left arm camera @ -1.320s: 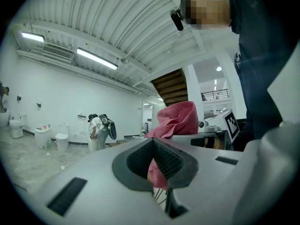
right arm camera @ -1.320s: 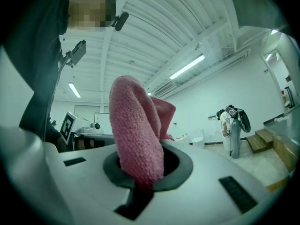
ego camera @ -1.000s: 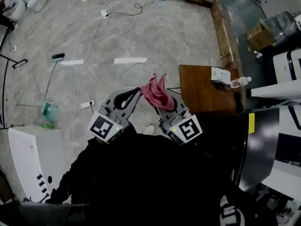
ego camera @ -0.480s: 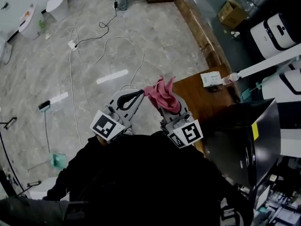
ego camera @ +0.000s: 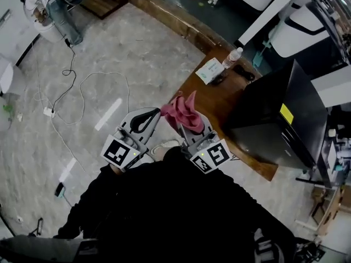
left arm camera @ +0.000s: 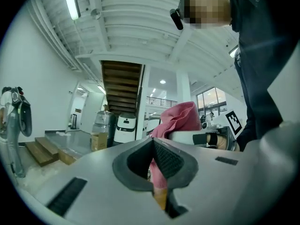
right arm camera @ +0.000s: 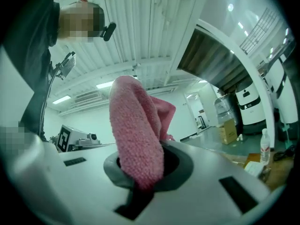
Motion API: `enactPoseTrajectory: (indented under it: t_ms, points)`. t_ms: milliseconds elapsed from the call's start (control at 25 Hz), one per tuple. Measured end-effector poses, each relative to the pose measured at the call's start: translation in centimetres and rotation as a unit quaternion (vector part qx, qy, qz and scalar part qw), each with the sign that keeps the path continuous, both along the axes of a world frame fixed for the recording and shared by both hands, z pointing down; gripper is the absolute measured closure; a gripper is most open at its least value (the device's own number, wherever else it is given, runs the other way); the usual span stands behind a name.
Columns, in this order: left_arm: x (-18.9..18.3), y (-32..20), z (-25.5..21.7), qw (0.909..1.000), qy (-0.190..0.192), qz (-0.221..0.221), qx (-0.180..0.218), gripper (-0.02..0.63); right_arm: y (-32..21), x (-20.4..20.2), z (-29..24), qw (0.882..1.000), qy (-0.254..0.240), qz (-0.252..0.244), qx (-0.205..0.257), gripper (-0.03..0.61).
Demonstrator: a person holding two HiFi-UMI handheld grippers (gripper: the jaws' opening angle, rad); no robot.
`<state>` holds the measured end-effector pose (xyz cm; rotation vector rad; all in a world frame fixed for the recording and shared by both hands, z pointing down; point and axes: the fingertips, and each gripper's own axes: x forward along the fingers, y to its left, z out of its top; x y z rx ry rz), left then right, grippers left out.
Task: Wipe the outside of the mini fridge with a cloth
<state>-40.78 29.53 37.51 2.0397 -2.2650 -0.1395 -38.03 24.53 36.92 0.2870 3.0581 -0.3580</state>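
Person is turning; mini fridge [ego camera: 274, 116] on table [ego camera: 205, 100] is coming fully into view at right, wiping unstarted. Right gripper [ego camera: 185, 127] is clamping cloth [ego camera: 182, 108]; left gripper [ego camera: 156, 114] is staying closed, empty.

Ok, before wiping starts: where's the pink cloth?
The pink cloth sits mid head view, clamped in the right gripper, beside the left gripper, left of the black mini fridge.
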Motion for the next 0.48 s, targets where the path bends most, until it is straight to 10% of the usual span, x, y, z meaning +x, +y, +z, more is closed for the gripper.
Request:
enactPoseTrajectory:
  t_ms: [240, 480]
  points:
    - [-1.1, -11.2, -0.7, 0.9963, -0.022, 0.082, -0.014, 0.607, -11.2, -0.8, -0.1, 0.995, -0.016, 0.081, -0.059, 0.545]
    - [-1.8, -21.1, -1.5, 0.9849, -0.043, 0.168, -0.005, 0.607, -22.5, -0.2, 0.2, 0.965, -0.048, 0.203, -0.158, 0.545]
